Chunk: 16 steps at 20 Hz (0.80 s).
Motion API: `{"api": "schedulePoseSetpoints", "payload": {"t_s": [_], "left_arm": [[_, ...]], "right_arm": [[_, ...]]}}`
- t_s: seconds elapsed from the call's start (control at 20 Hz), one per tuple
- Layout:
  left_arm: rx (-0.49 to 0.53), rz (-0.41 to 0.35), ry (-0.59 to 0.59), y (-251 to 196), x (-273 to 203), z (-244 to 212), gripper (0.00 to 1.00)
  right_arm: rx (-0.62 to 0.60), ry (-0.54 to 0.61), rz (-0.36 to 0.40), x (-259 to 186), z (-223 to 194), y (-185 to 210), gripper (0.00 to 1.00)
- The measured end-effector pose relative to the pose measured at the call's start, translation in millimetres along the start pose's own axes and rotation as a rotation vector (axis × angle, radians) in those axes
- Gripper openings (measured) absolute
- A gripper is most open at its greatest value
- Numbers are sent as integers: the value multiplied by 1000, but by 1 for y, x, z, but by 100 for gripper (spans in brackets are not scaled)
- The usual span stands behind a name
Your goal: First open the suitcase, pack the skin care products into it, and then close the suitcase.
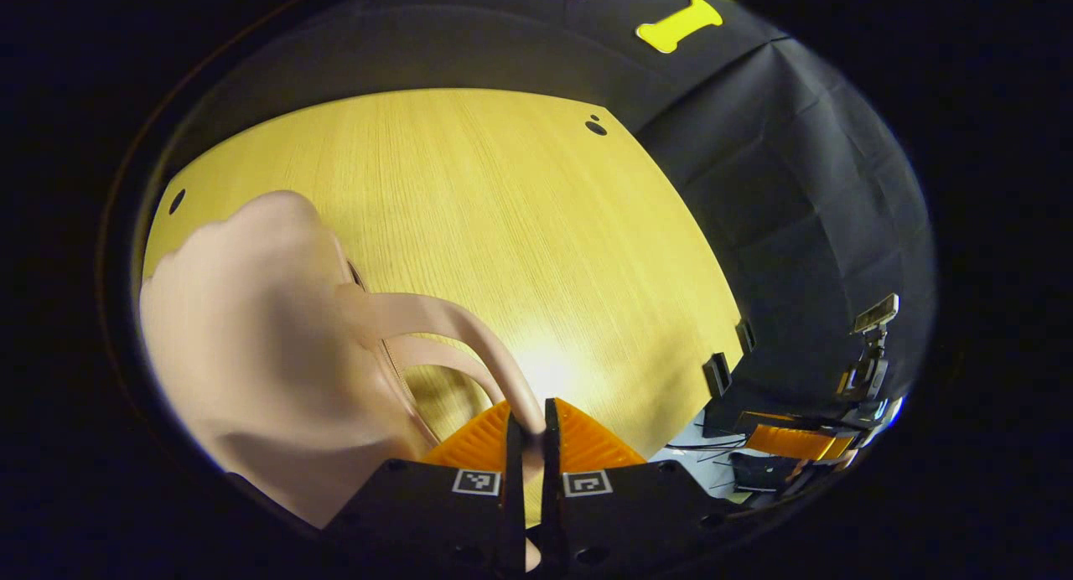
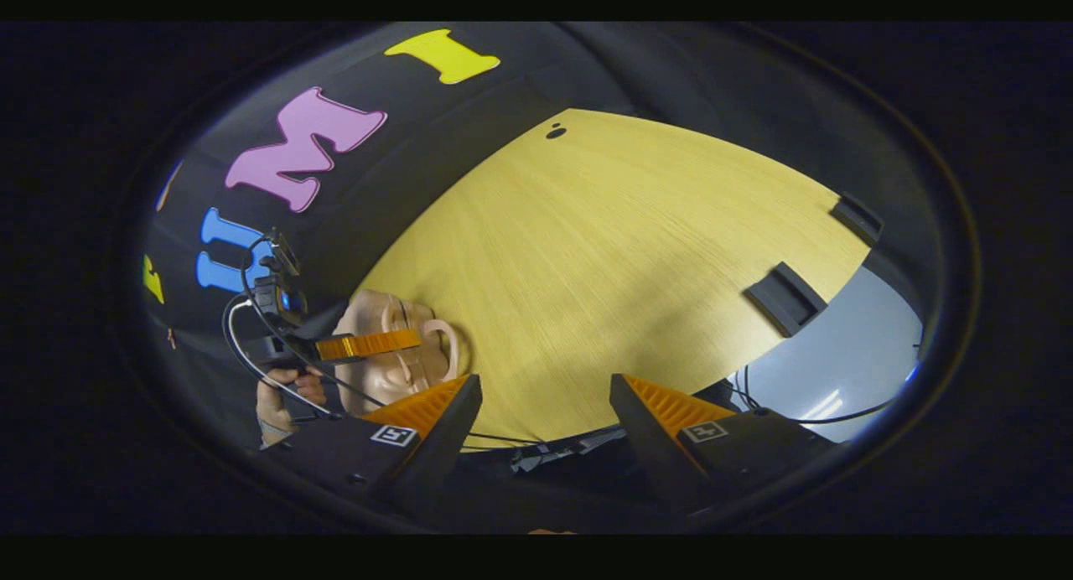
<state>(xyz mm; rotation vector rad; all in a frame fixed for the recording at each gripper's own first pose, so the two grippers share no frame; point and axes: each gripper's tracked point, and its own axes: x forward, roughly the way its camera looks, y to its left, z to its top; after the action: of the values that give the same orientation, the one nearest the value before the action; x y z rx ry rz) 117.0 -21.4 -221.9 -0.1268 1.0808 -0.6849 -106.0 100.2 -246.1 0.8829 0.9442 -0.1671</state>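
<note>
A pale pink suitcase (image 1: 251,337) fills the lower left of the left gripper view, resting on the wooden table (image 1: 503,203). Its curved carry handle (image 1: 453,320) arches out to the right, and my left gripper (image 1: 528,429) is shut on the end of that handle. In the right gripper view the suitcase (image 2: 373,312) is small at the left, with the left gripper (image 2: 411,339) across it and a hand (image 2: 281,396) holding that gripper. My right gripper (image 2: 545,396) stands open over the table's near edge with nothing between its fingers.
The wooden table (image 2: 637,253) stretches bare beyond the suitcase. Black clamps (image 2: 784,299) sit on its right edge, with pale floor (image 2: 847,362) below. In the left gripper view the right gripper (image 1: 796,442) hangs off the table's right edge, cables beside it.
</note>
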Motion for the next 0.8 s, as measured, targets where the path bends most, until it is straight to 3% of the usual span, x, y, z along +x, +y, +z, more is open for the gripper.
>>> {"api": "schedulePoseSetpoints", "payload": {"t_s": [0.1, 0.2, 0.25, 0.3, 0.35, 0.45, 0.6, 0.8], "left_arm": [[14, 44, -2, 5, 0, -2, 23], [33, 152, -53, 14, 1, 3, 29], [42, 174, -61, 9, -5, 1, 43], [57, 192, -80, 3, -9, 0, 49], [82, 227, -102, -2, -15, -1, 72], [123, 309, -179, -6, -26, 7, 100], [44, 298, -310, -46, -46, 9, 97], [-37, 293, -688, -101, -106, 30, 96]], "right_arm": [[-24, -12, -4, 1, 4, -7, 98], [-39, -14, 6, 4, 8, -11, 98], [-44, -9, 19, 5, 9, -9, 98], [-63, -1, 31, 7, 12, -10, 98], [-93, 6, 40, 7, 13, -14, 98], [-166, 17, 61, 3, 24, -20, 98], [-304, -3, 88, -14, 54, -25, 98], [-576, -164, 124, -59, 115, -16, 98]]}}
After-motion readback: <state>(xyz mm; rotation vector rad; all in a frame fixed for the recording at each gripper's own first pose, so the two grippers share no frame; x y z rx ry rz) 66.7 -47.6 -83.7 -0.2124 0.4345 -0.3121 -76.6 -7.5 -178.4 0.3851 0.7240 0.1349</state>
